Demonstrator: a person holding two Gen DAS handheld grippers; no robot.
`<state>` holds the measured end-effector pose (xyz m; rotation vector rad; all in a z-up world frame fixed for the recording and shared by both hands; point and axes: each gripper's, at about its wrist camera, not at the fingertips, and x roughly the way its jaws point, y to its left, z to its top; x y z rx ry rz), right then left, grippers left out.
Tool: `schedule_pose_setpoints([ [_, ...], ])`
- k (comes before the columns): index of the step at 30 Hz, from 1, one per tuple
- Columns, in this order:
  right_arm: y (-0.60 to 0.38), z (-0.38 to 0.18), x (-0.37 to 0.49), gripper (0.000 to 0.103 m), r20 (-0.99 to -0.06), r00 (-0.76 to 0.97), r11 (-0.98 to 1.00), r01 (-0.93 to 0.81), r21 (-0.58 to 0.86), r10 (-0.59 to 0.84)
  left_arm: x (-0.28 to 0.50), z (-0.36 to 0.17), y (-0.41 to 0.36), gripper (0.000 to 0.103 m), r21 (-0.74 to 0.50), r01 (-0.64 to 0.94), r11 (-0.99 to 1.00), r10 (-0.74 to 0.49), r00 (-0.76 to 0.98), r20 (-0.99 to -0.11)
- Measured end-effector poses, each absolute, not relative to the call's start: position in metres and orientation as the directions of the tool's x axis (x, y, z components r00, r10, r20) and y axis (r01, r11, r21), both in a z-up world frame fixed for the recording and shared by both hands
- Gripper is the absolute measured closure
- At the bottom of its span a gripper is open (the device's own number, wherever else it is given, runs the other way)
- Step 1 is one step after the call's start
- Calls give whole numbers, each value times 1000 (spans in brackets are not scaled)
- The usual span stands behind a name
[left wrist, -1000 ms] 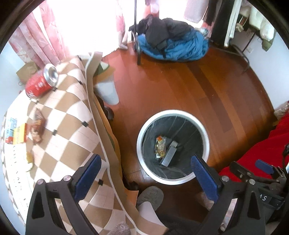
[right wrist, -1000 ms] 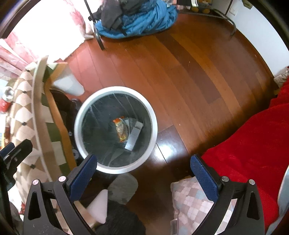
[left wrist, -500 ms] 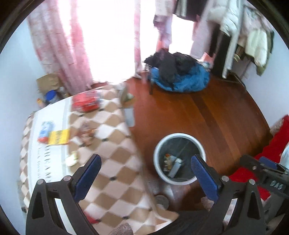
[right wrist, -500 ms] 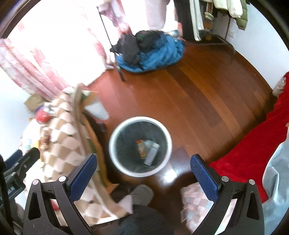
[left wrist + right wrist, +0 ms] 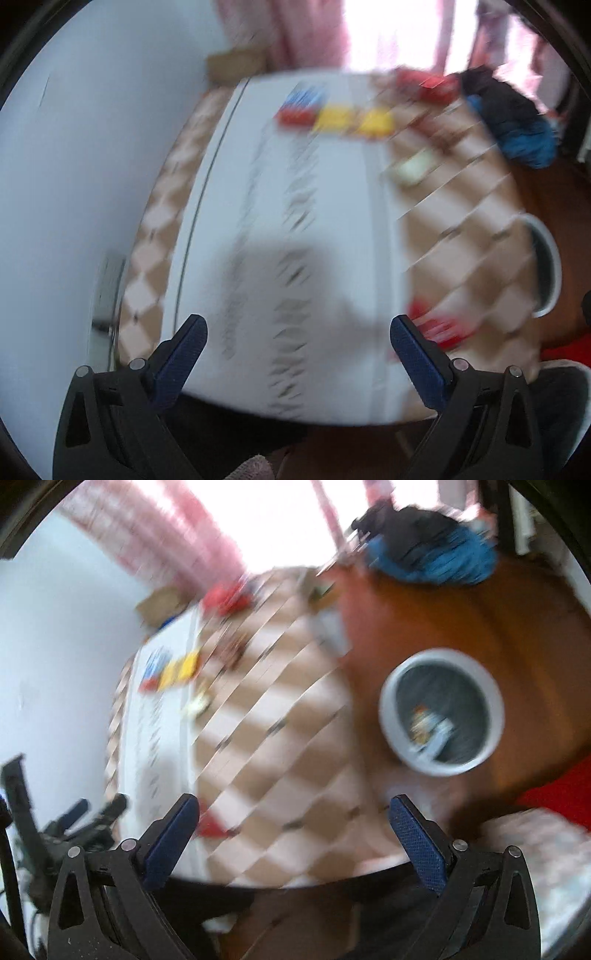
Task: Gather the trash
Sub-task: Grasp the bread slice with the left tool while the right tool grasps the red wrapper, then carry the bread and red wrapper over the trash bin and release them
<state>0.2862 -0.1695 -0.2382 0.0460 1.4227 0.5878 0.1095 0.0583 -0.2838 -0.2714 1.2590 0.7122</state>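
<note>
Left gripper (image 5: 298, 334): its blue-padded jaws are standing wide apart with nothing between them, hanging over the white, printed part of the tabletop.
Right gripper (image 5: 294, 814): its jaws are likewise spread wide and holding nothing, hovering above the checkered part of the cloth.
Tabletop (image 5: 332, 258): it is wearing a cloth with a white middle band and brown-and-cream checks on either side; everything on it is showing smeared by motion blur.
Trash on the tabletop: a red-and-blue packet (image 5: 301, 105) and a yellow packet (image 5: 352, 120) are lying side by side at the far end of the white band; a red can (image 5: 430, 86) is sitting beyond them near the far edge; a pale scrap (image 5: 412, 168) is lying on the checks nearer in; a red item (image 5: 437, 325) is lying just beside the left gripper's right finger, too blurred to identify.
Trash bin (image 5: 441, 712): white-rimmed and round with a dark liner, it is standing on the wooden floor (image 5: 480, 609) just beside the tabletop, with a few pieces of trash lying at its bottom.
Background: a blue and black heap of clothes (image 5: 430, 552) is lying on the floor beyond the bin, with pink curtains (image 5: 166, 531) hanging behind.
</note>
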Motion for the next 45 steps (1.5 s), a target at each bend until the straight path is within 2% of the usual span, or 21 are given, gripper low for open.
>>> schedule_pose_setpoints([
  [7, -80, -302, 240, 15, -913, -98, 821, -408, 400, 396, 67, -328, 84, 2, 190, -670, 718, 295, 44, -955],
  [10, -63, -323, 231, 31, -916, -131, 822, -407, 398, 379, 61, -333, 88, 2, 178, -673, 718, 277, 40, -960],
  [12, -55, -332, 228, 63, -916, -148, 818, -412, 400, 374, 62, -335, 90, 2, 169, -669, 724, 269, 48, -962],
  [13, -52, -335, 229, 70, -915, -155, 815, -417, 403, 373, 64, -334, 90, 2, 165, -666, 728, 268, 54, -962],
  [14, -50, -336, 229, 84, -912, -154, 811, -421, 408, 379, 68, -335, 92, 2, 162, -661, 733, 266, 59, -962],
  [15, -51, -334, 230, 93, -908, -149, 805, -421, 418, 393, 74, -333, 91, 2, 156, -652, 742, 263, 68, -962],
  [22, -74, -299, 292, 96, -906, -9, 831, -394, 393, 424, 141, -319, 92, 2, 67, -607, 792, 210, 168, -963],
  [24, -82, -295, 321, 96, -913, 34, 852, -375, 365, 407, 166, -315, 99, 3, -35, -608, 793, 141, 239, -961],
  [27, -90, -293, 362, 97, -920, 76, 880, -334, 339, 383, 204, -313, 103, 3, -126, -597, 792, 74, 299, -951],
  [29, -91, -296, 383, 97, -923, 77, 887, -315, 337, 378, 232, -313, 103, 13, -165, -581, 797, 42, 327, -944],
  [30, -89, -298, 394, 97, -926, 81, 892, -310, 329, 370, 244, -315, 102, 26, -176, -571, 802, 27, 328, -944],
  [32, -85, -302, 403, 96, -928, 76, 894, -307, 326, 364, 267, -321, 101, 34, -183, -558, 810, 5, 318, -948],
  [36, -72, -313, 415, 97, -930, 61, 893, -310, 327, 361, 290, -330, 101, 78, -156, -552, 819, 18, 297, -955],
  [38, -68, -317, 418, 96, -929, 55, 890, -310, 333, 367, 293, -331, 100, 95, -133, -554, 822, 43, 293, -955],
  [45, -72, -310, 412, 97, -916, 64, 878, -318, 358, 397, 264, -314, 105, 99, -115, -558, 822, 94, 332, -939],
])
